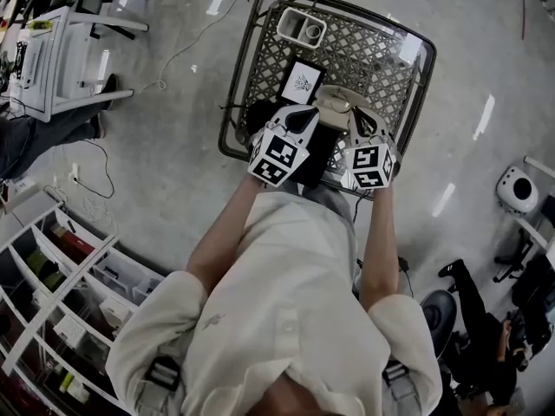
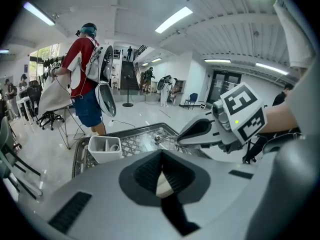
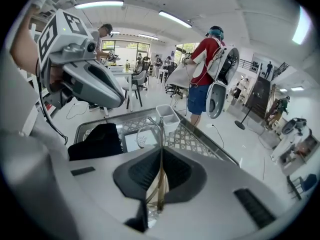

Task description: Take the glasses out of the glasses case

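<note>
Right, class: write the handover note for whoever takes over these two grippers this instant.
Left gripper: fingers shut on a pale piece; I can't tell what it is.
Right gripper: fingers shut on the glasses, held above the table.
Case: black, lying on the table, apart from the glasses.
Done: the glasses appear to be out of the case.
Left: probably only to set the glasses down and let go.
</note>
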A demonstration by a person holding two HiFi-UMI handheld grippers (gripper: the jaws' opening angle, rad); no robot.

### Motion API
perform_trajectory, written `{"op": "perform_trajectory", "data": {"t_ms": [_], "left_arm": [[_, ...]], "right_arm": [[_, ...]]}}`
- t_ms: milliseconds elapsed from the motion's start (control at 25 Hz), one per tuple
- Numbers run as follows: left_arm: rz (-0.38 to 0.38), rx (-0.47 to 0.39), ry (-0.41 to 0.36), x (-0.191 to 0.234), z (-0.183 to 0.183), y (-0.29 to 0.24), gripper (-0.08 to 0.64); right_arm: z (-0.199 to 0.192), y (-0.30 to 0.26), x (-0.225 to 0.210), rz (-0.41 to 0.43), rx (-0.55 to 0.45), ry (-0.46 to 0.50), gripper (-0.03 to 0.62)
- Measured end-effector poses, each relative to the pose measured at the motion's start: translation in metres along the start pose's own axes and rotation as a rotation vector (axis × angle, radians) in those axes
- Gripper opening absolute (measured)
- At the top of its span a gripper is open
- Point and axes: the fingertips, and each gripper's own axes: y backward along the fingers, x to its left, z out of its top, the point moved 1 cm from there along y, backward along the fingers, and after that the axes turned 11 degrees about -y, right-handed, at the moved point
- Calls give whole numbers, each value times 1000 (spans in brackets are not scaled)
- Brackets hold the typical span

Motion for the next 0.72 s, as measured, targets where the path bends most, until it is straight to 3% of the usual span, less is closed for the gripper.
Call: {"op": "perform_trajectory", "data": {"t_ms": [240, 720], "left_arm": [[1, -54, -5, 2, 22, 11, 12], [19, -146, -91, -1, 72, 35, 12]], "right_arm": [[28, 31, -4, -31, -82, -55, 20], [74, 111, -10, -113, -263, -118, 20]]}}
